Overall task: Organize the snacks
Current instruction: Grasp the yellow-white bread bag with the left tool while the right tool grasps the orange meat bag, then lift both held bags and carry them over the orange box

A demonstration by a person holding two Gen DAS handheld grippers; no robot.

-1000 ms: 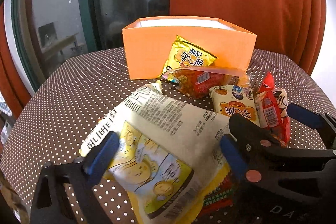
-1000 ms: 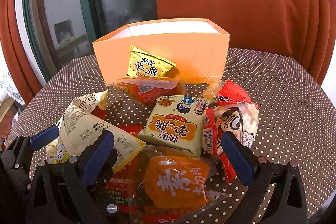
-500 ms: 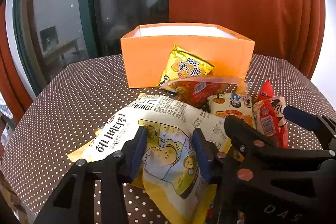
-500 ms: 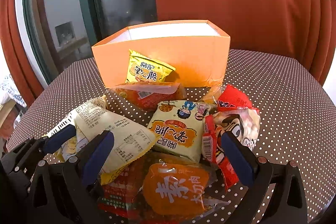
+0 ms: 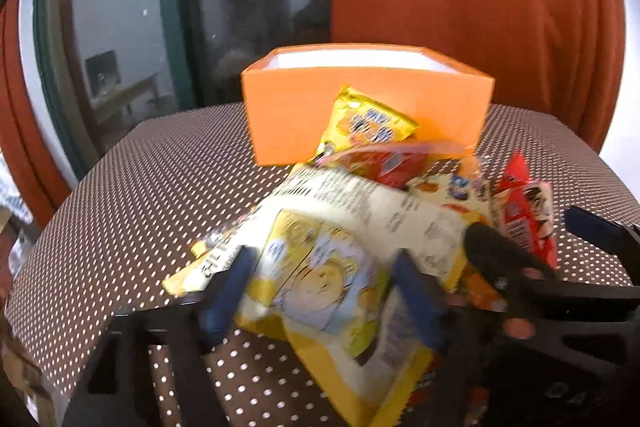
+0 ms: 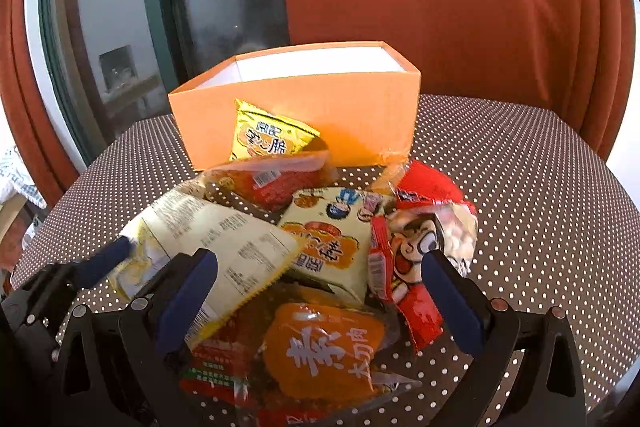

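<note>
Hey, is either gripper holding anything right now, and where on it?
The left gripper pinches the large yellow chip bag across its near lower end. The right gripper is open, holding nothing.

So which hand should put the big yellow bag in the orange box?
Left. The left gripper is already shut on the yellow bag, lifted toward the box. The right gripper is open, holding nothing, above the orange packet.

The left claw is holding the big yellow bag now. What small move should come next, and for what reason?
Probably lift the yellow bag a little higher and carry it toward the orange box. The left claw is shut on it, its far end lies over the other packets, and the box stands open behind the pile.
</note>
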